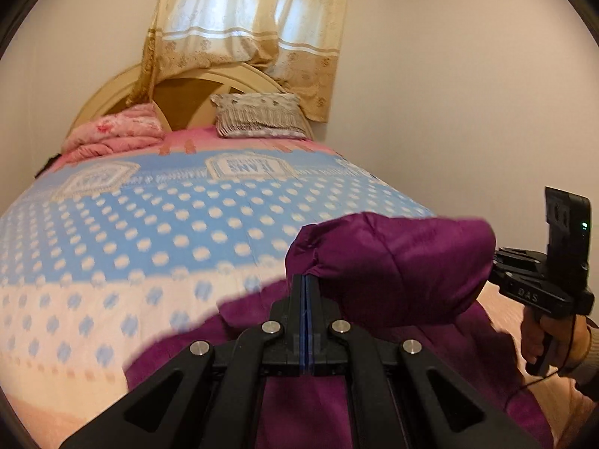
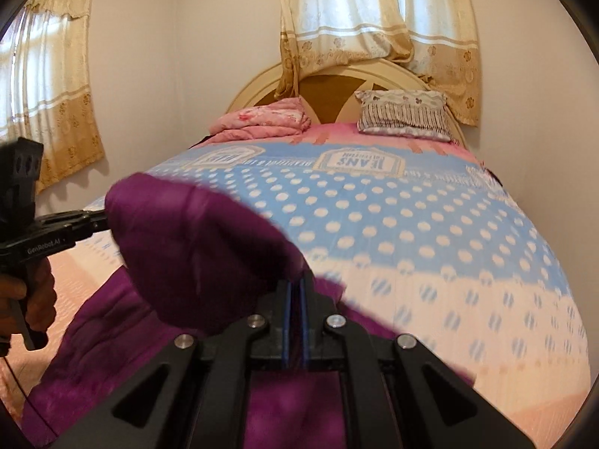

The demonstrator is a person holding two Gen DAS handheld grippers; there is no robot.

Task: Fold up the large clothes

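Note:
A large purple garment (image 1: 393, 265) lies at the near end of the bed, with one edge lifted and stretched between both grippers. My left gripper (image 1: 306, 278) is shut on the left end of that raised edge. My right gripper (image 2: 295, 280) is shut on the other end of the garment (image 2: 194, 247). Each gripper shows in the other's view: the right one (image 1: 498, 262) at the right edge, the left one (image 2: 101, 220) at the left edge, both tips buried in the cloth. The rest of the garment lies on the bed below the grippers.
The bed has a blue and cream dotted cover (image 1: 149, 232). A folded pink quilt (image 1: 119, 131) and a patterned pillow (image 1: 258, 119) lie at the rounded headboard. Walls and curtained windows (image 2: 374, 18) close in on the far and right sides.

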